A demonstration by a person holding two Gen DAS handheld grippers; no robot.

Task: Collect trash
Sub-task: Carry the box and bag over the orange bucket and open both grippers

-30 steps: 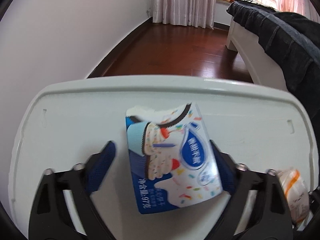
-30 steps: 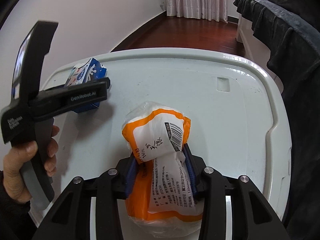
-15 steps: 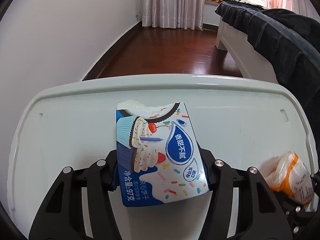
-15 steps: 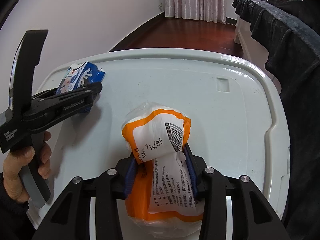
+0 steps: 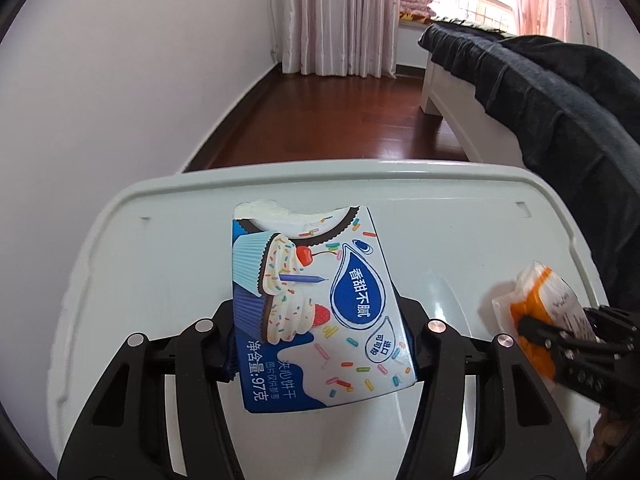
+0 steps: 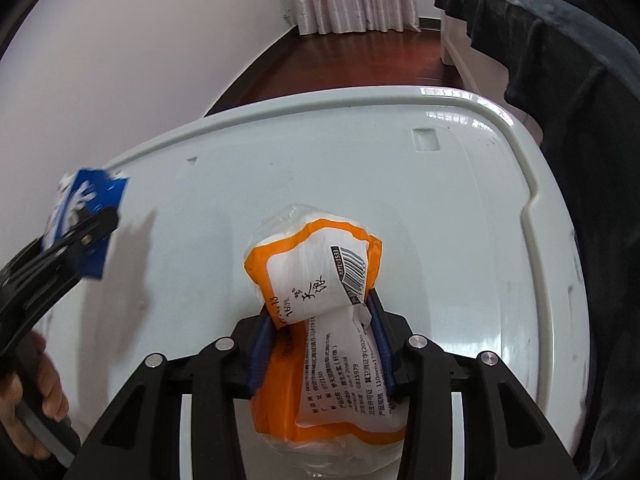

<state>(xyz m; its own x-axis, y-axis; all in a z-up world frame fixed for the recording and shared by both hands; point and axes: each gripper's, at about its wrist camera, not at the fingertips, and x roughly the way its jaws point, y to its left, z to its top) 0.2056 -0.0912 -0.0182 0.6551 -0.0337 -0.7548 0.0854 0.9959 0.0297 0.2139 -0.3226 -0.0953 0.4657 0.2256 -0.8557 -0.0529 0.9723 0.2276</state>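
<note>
White plastic makes up the big table top (image 5: 460, 216), and it has a raised rim all around. Past the table's far edge lies a dark red wooden floor (image 5: 340, 120), with pink curtains (image 5: 340, 16) at the end of the room. A dark blanket (image 5: 560, 92) hangs off a white bed on the right side of the table and comes very close to its rim. The left gripper (image 5: 318, 344) has just been closing, and its jaws are now clamped on a blue cookie box (image 5: 312, 300) with a torn top, held above the table's near left part. The right gripper (image 6: 320, 344) has its jaws squeezed on an orange and white tissue pack (image 6: 320, 280), near the table's middle, toward the near edge. I cannot tell if the pack touches the table. A hand (image 6: 24, 396) holds the left gripper's handle at the table's left edge. Between the two grippers the table is bare.
</note>
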